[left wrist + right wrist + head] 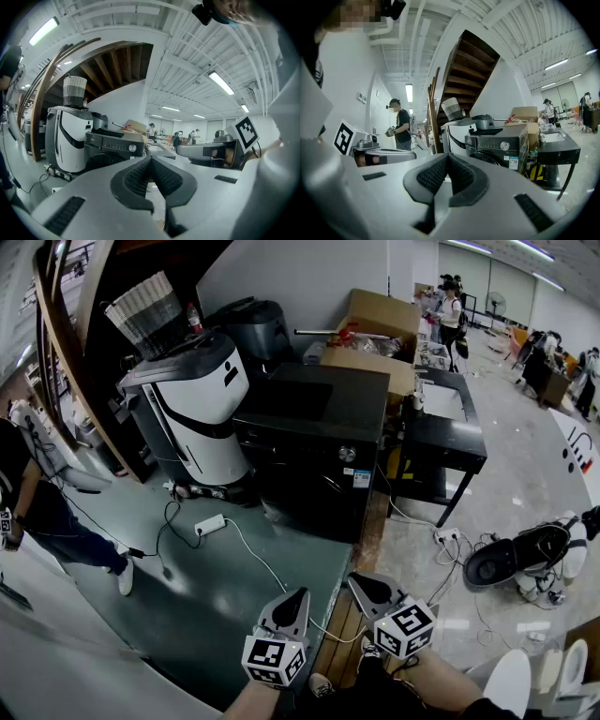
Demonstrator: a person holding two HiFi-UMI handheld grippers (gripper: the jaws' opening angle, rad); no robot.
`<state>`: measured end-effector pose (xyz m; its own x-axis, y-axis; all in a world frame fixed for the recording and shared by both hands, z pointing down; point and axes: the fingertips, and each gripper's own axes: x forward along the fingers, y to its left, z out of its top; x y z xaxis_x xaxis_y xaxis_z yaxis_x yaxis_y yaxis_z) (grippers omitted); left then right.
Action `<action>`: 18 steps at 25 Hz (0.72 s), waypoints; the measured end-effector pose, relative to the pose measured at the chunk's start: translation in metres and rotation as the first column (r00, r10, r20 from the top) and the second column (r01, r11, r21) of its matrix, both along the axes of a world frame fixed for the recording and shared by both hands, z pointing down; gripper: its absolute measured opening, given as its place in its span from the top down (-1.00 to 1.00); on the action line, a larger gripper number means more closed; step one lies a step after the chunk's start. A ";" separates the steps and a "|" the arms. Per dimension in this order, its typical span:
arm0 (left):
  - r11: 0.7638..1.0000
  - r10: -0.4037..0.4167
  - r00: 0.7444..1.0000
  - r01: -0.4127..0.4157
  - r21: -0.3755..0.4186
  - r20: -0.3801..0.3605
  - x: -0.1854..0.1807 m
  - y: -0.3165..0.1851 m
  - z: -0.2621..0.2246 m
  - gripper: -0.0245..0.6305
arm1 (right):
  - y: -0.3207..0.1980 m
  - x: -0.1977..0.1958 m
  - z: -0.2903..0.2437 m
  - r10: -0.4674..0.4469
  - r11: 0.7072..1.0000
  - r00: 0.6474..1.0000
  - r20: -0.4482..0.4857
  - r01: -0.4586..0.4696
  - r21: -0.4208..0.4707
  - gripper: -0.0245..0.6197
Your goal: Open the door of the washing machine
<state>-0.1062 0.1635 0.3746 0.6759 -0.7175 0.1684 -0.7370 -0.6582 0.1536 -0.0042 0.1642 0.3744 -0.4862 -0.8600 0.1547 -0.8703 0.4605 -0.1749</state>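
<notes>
washing machine shut — open floor before its front edge; left claw, right claw closed, empty, well back.

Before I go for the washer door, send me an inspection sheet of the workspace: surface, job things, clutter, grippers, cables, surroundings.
Surface: grey-green floor in front of the washing machine, with a wooden strip along its right.
Job's things: black washing machine; its door looks shut and nothing touches it.
Clutter: white appliance with a wire basket on top to the machine's left; cardboard boxes behind; black table to its right.
Grippers: left gripper and right gripper are both shut, empty and well short of the machine.
Cables: white power strip with a cable running across the floor; tangled cables at right.
Surroundings: a person at left; more people far back.
</notes>
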 end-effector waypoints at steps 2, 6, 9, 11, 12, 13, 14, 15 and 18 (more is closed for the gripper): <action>1.000 0.001 1.000 -0.001 -0.002 -0.001 0.000 -0.002 0.001 0.87 | -0.002 0.000 0.001 0.003 1.000 1.000 0.003 -0.003 -0.002 0.87; 1.000 0.003 1.000 -0.003 -0.003 -0.008 0.002 -0.004 0.001 0.87 | -0.005 0.002 -0.001 -0.003 1.000 1.000 0.019 0.003 0.007 0.87; 1.000 0.013 1.000 -0.013 0.000 -0.005 0.006 -0.006 0.000 0.87 | -0.007 0.008 -0.003 0.005 1.000 1.000 0.030 -0.006 0.014 0.87; 1.000 0.014 1.000 -0.014 0.003 0.001 0.008 -0.010 -0.001 0.87 | -0.010 0.012 -0.004 0.008 1.000 0.999 0.039 -0.009 0.019 0.87; 1.000 0.012 1.000 -0.012 0.003 0.001 0.008 -0.012 -0.002 0.87 | -0.011 0.014 -0.005 0.007 1.000 0.999 0.041 -0.008 0.022 0.87; 1.000 0.008 1.000 -0.008 0.003 -0.001 0.009 -0.014 -0.002 0.87 | -0.013 0.015 -0.006 0.004 1.000 0.999 0.039 -0.005 0.025 0.87; 1.000 0.002 1.000 -0.002 0.004 -0.003 0.010 -0.017 -0.003 0.87 | -0.015 0.017 -0.005 -0.002 1.000 0.999 0.037 0.001 0.027 0.87; 1.000 -0.004 1.000 0.004 0.004 -0.004 0.011 -0.019 -0.003 0.87 | -0.017 0.019 -0.005 -0.009 1.000 0.999 0.037 0.008 0.028 0.87; 1.000 -0.015 1.000 0.015 0.011 -0.005 0.018 -0.026 -0.004 0.87 | -0.029 0.026 -0.004 -0.026 0.999 0.999 0.043 0.025 0.028 0.87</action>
<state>-0.0880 0.1376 0.3708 0.6656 -0.7296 0.1568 -0.7462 -0.6485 0.1502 0.0221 0.1349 0.3706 -0.5138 -0.8509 0.1097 -0.8500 0.4875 -0.1995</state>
